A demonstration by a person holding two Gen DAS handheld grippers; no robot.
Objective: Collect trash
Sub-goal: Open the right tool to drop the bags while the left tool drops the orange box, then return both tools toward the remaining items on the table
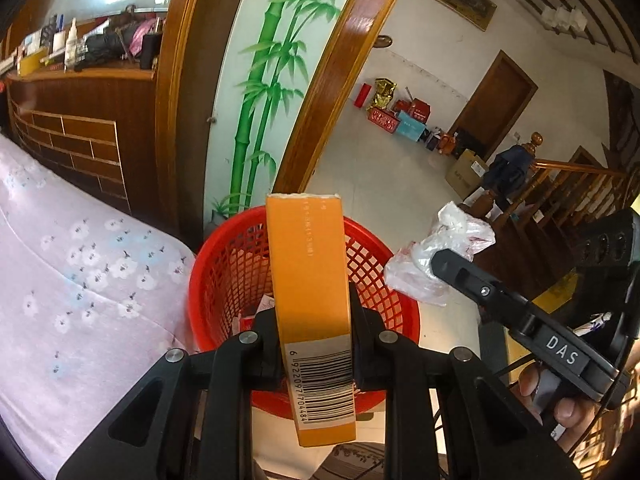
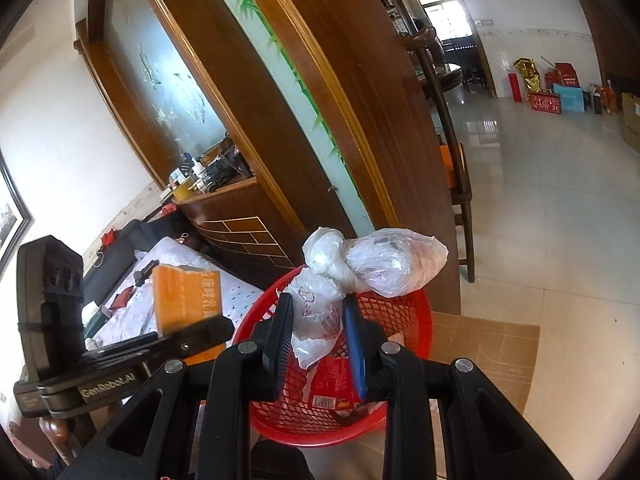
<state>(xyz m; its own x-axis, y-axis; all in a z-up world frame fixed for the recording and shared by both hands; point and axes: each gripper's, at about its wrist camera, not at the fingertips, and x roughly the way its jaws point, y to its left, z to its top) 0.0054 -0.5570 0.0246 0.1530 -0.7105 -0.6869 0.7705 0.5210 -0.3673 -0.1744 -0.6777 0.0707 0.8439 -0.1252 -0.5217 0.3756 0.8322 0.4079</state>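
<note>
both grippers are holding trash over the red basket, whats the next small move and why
Probably open the left gripper to drop the orange box: it is clamped with the red basket directly below. The right gripper, holding the plastic bag at the rim, could follow.

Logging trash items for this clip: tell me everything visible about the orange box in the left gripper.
The orange box is a narrow cardboard carton with a torn, open top edge, faint white print and a white barcode label near its lower end. It stands roughly upright, clamped between the fingers of the left gripper, above the red mesh basket. Only the fingers touch it.
</note>
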